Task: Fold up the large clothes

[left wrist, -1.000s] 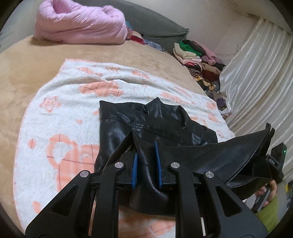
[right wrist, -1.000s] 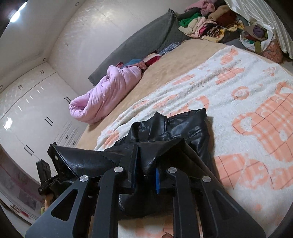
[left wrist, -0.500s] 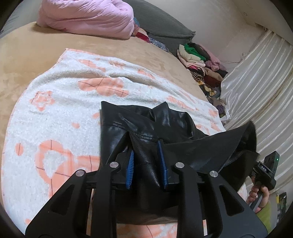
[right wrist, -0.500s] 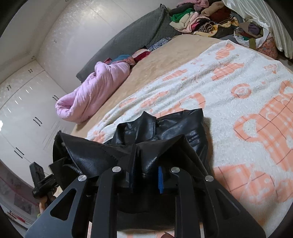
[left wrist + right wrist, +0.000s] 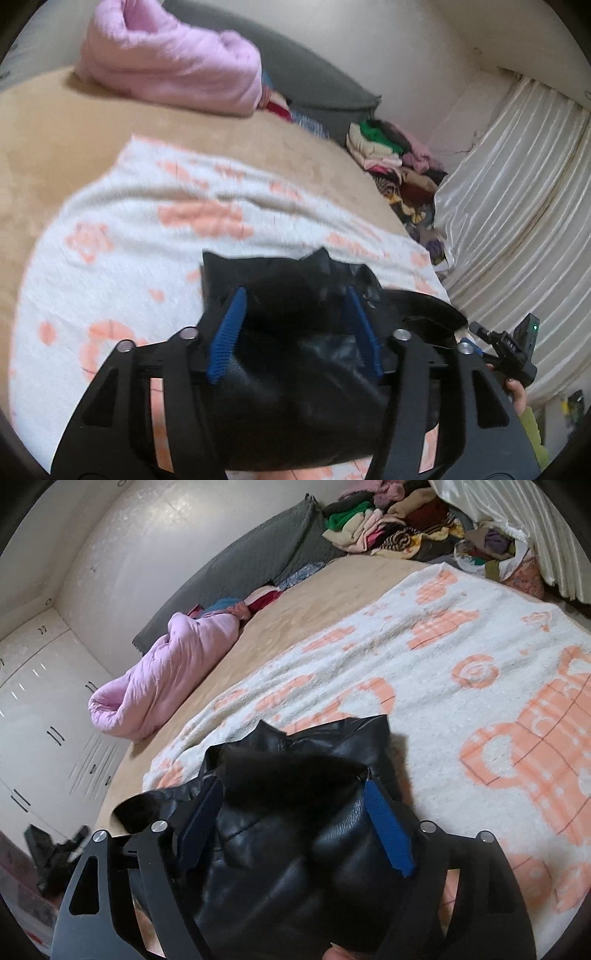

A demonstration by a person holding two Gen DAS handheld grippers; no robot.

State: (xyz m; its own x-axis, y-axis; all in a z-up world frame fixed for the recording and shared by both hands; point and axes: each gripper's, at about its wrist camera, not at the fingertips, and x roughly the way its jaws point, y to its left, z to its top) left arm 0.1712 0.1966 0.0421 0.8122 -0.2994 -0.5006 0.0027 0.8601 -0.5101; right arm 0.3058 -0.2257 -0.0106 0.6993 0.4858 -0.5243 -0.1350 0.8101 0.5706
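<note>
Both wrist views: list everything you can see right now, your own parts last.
black leather jacket: one, black, on the patterned blanket, bunched between the fingers of both grippers
patterned blanket: one, white with orange shapes, spread over the bed
bed cover: one, tan, under the blanket
quilt: one, pink, rolled at the bed's far end
headboard cushion: one, grey, against the wall
clothes pile: one heap, mixed colours, far corner by the curtain
curtain: one, cream, beside the bed
wardrobe: white doors, by the wall
left hand-held gripper: black, blue pads, open
right hand-held gripper: black, blue pads, open
</note>
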